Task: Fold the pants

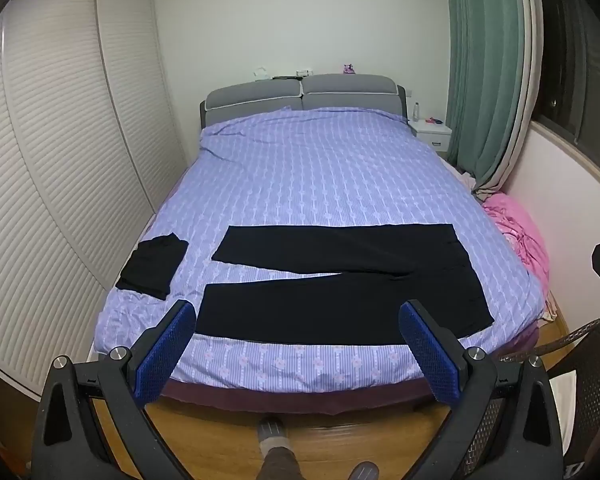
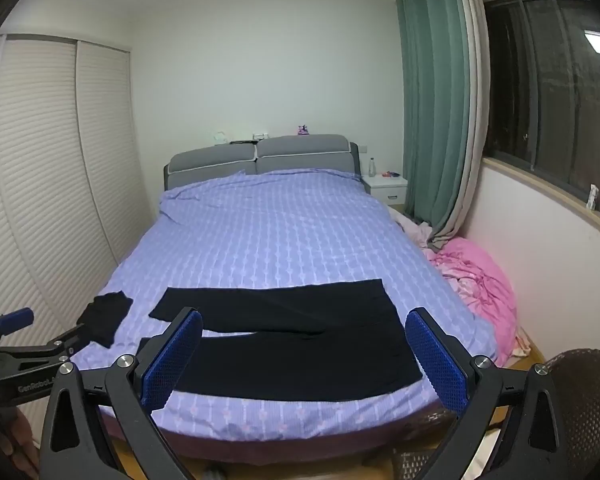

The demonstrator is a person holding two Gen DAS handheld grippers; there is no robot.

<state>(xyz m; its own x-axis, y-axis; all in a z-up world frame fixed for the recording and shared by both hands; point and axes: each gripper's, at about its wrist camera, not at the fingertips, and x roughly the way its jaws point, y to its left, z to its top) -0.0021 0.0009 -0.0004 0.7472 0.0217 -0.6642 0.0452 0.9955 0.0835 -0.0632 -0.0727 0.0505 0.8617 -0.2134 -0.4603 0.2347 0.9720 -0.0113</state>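
Wardrobe (image 1: 60, 168): white louvred sliding doors, along the left wall beside the bed.

Folded garment (image 1: 153, 266): black, small stack, lying on the bedspread near the bed's left edge, apart from the pants.

Left gripper (image 1: 298, 320): held above the near edge of the bed, blue-padded fingers (image 1: 168, 354) spread wide, nothing between them, clear of the cloth.

Pants (image 1: 340, 284): black, laid flat across the near part of the bed, waistband to the right, both legs running left. The far leg angles slightly away from the near leg, so a narrow wedge of bedspread shows between them.

Bed (image 1: 320, 168): lilac patterned bedspread, grey padded headboard (image 1: 300, 94) at the far end.

Right gripper (image 2: 304, 328): likewise above the near edge, fingers (image 2: 438, 356) wide apart, empty, not touching the pants (image 2: 292, 344).

Nightstand (image 1: 430, 130): white, far right beside the headboard, with a small bottle and some small items on top.

Curtain (image 1: 488, 72): green, hanging at the right by a dark window.

Pink bedding (image 1: 518, 232): bundled on the floor along the bed's right side.

Wicker chair (image 1: 580, 380): dark, near right corner.
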